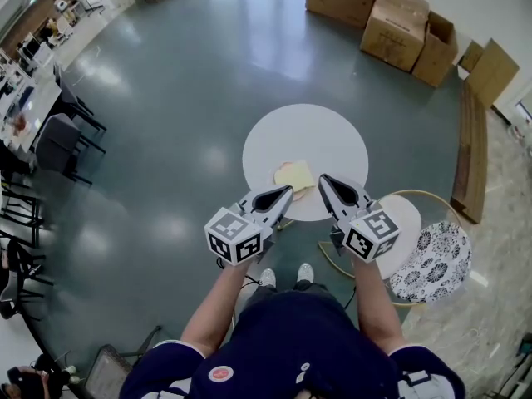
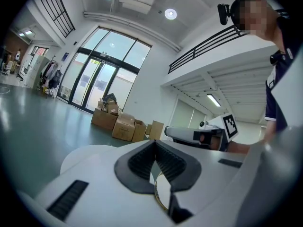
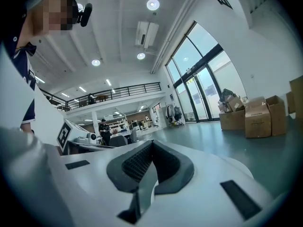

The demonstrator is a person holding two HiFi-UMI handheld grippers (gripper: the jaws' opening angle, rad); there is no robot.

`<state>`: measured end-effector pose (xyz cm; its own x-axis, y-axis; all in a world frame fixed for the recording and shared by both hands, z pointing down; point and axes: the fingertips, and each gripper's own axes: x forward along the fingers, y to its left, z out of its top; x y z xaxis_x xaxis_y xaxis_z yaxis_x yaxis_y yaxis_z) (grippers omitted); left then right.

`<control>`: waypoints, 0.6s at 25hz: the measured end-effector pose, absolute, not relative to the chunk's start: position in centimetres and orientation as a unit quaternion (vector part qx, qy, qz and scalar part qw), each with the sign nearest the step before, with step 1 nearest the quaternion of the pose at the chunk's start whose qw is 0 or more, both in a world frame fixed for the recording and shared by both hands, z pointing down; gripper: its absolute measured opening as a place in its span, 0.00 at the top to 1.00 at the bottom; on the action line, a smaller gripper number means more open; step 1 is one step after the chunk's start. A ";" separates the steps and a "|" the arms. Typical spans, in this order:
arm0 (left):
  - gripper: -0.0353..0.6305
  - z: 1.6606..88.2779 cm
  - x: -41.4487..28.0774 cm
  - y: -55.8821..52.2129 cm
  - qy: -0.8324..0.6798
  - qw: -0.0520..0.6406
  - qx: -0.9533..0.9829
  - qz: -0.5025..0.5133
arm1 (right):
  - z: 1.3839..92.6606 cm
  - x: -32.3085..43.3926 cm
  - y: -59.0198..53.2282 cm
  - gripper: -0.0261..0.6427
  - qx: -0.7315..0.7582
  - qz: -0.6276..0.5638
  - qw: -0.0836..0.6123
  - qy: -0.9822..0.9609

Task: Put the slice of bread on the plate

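White on white is the trouble. The slice of bread (image 1: 293,174) lies flat on the round white desk (image 1: 332,131), near the desk's lower edge at the centre of the head view, and from above I can make out no plate rim around it. Both claws hover just below the slice. The left claw (image 1: 288,191) and the right claw (image 1: 323,179) are each closed tip to tip on nothing, and neither touches the bread. Low in the left gripper view a gold-rimmed white disc (image 2: 160,193) peeps through (plate or not, I can't say). This fits bread lying on the bare desk, or bread already plated with the claws drawn clear. If a lift is called for, it would want a claw opened and brought low to the slice's edge.
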<state>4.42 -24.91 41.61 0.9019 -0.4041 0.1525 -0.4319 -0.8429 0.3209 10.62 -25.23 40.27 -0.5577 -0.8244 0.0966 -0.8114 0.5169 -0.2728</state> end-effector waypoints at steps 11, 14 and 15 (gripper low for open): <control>0.94 40.8 4.5 -24.1 -0.222 0.170 0.960 0.033 | 39.7 10.6 -24.4 0.95 -0.466 -0.139 0.025 0.873; 0.94 40.7 4.4 -24.0 -0.222 0.170 0.959 0.033 | 39.4 10.5 -24.3 0.95 -0.466 -0.138 0.027 0.874; 0.94 40.6 4.3 -23.9 -0.222 0.170 0.959 0.032 | 39.3 10.5 -24.2 0.95 -0.466 -0.137 0.027 0.874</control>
